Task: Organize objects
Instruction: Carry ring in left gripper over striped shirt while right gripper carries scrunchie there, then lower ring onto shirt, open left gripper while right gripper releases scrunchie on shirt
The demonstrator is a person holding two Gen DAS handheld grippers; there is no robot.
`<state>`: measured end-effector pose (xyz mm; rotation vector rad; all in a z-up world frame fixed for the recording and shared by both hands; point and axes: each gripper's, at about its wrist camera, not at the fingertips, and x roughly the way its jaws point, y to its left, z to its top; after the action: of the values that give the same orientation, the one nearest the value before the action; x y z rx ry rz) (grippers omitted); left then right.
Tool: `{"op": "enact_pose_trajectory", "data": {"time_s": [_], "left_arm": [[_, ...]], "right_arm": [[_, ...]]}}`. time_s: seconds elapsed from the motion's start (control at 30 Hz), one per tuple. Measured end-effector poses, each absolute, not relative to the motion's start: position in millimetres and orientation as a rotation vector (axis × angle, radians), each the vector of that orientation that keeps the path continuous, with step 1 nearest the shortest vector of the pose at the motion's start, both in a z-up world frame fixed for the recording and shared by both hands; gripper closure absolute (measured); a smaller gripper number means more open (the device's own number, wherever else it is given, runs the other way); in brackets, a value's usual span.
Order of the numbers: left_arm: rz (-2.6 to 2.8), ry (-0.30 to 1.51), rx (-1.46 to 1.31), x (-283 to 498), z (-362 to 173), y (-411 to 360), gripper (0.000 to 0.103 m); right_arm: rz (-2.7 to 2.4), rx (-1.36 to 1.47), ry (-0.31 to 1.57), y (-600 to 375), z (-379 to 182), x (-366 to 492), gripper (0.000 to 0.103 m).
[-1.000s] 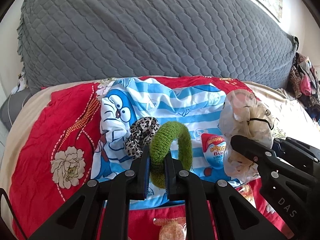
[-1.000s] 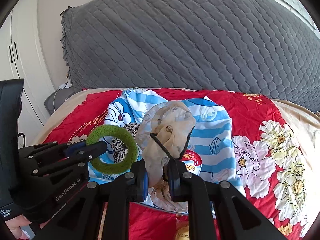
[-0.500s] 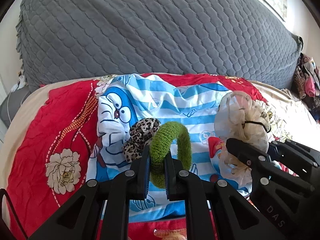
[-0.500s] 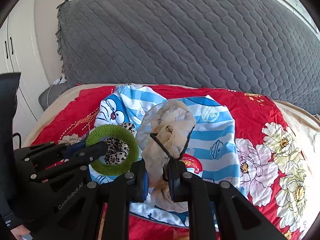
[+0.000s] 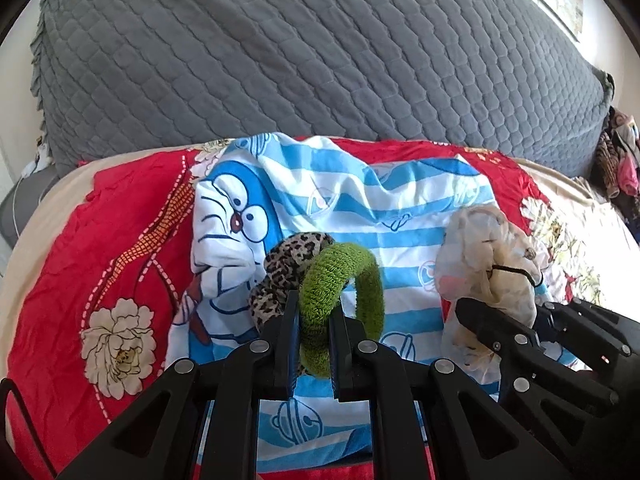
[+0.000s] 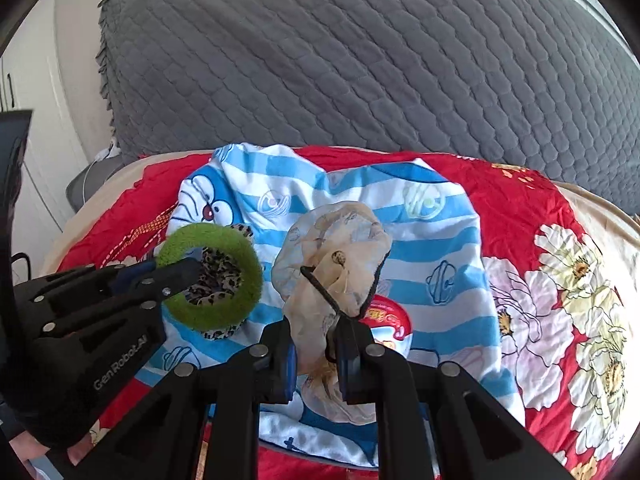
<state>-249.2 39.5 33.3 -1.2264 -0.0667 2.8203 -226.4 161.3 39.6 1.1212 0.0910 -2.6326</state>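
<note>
Both grippers are mid-carry, each with one hair accessory lifted over the blue-striped cartoon cloth (image 5: 352, 216); the step in hand looks like gathering the pieces onto that cloth, and the next move probably calls for lowering each one to a bare patch and parting the fingers — gently, since both are soft and may cling to the pads.

The left gripper (image 5: 314, 344), at the lower centre of its own view, is clamped on the green scrunchie (image 5: 344, 276); its fingers are nearly together, squeezing the lower part of the ring, which stands upright above them. A leopard-print scrunchie (image 5: 288, 260) lies on the cloth just behind and to the left, partly hidden by the green ring.

The right gripper (image 6: 316, 344), at the lower centre of its view, is closed on the cream sheer scrunchie (image 6: 336, 248) with its black elastic (image 6: 320, 288); the fabric bunches between the narrow jaws and billows above them.

A red-lidded snack cup (image 6: 388, 320) sits on the cloth just right of those fingers, half covered — whether the cream fabric touches it cannot be told.
</note>
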Motion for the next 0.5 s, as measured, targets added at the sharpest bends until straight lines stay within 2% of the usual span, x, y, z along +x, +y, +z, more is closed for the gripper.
{"op": "enact_pose_trajectory", "data": {"time_s": [0.5], "left_arm": [[2.802,-0.026,-1.281,-250.9,11.5,43.4,0.091]], "right_arm": [[-2.57,1.204,0.116,154.4,11.5,-235.6,0.088]]}}
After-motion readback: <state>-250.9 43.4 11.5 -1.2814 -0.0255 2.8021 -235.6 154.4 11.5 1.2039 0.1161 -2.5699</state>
